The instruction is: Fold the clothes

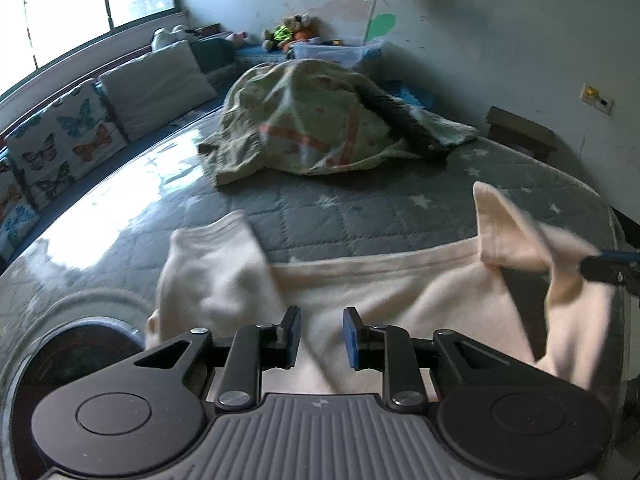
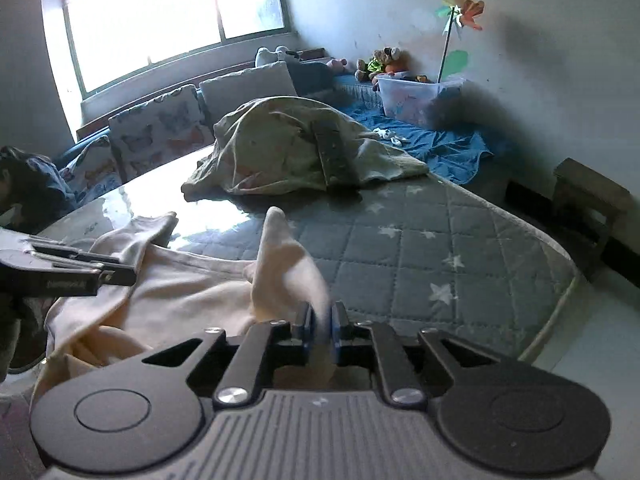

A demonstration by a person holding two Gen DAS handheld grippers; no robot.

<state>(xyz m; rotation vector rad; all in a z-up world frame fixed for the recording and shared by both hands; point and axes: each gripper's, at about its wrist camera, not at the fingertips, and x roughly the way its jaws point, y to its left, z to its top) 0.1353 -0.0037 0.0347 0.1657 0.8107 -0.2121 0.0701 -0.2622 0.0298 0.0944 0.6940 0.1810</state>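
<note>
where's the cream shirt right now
The cream shirt lies across the near edge of the grey quilted mattress, in front of the crumpled green blanket. The right gripper pinches its raised right part; the left gripper hovers open above it.

Cream garment (image 2: 168, 280) edge blurred, perhaps sleeve.

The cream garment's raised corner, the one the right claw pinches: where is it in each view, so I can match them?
Left wrist view: the raised corner stands at the right edge, pulled toward the right claw.
Right wrist view: it rises at centre, straight above the shut pads.
Shared landmark: the green crumpled blanket on the mattress beyond the cream garment.
</note>
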